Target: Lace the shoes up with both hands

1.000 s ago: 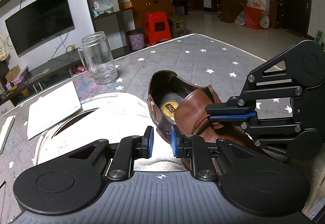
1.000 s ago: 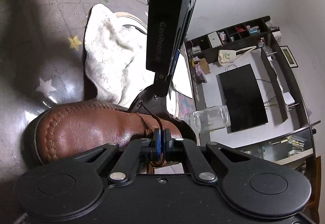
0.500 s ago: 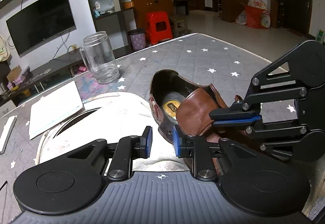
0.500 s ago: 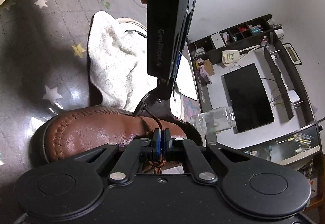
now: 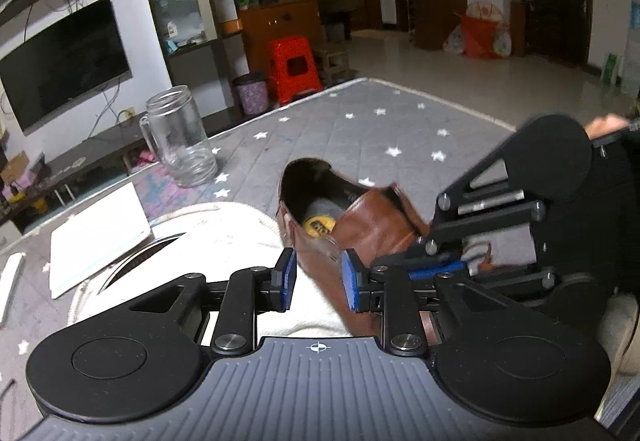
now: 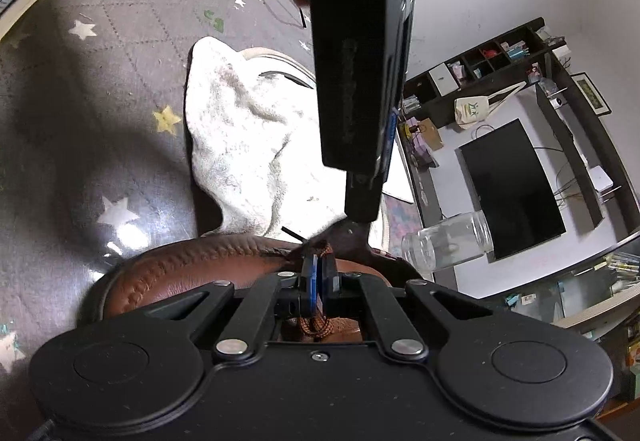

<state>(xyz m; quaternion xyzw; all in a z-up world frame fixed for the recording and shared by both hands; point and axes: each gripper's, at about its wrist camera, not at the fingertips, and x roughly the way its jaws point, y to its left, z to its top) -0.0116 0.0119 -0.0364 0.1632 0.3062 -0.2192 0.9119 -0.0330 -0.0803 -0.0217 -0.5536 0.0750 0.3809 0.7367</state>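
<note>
Since a second ago my left gripper [image 5: 319, 278] has let its blue pads spread a little wider and the brown leather shoe [image 5: 360, 225] has slid further between them; my right gripper [image 6: 319, 278] has hardly shifted. Its pads sit pressed together on the brown woven lace [image 6: 316, 323], which shows below them; my left pads stand apart with the shoe's near side wall in the gap, and I can't see either pad pressing on the leather.

The shoe lies on the grey star-printed quilted mat [image 5: 360, 129], its near side against the white terry towel [image 6: 240, 145], heel opening pointing away from my left camera.

My worry is the lace: if I pull with the right hand while the left isn't truly bracing the shoe, the whole shoe will drag across the mat rather than the lace tightening; the right side of the left view is smeared, so I'm only guessing the lace end hasn't slipped thin in the grip. The two grippers are crowded close over the tongue, and a careless roll would knock one linkage into the other.

Room is better elsewhere; the clear glass handled jar [image 5: 180, 143] and the white flat booklet [image 5: 96, 229] sit well off to the left, the mat's far edge is distant, and open mat lies beyond the toe.
</note>
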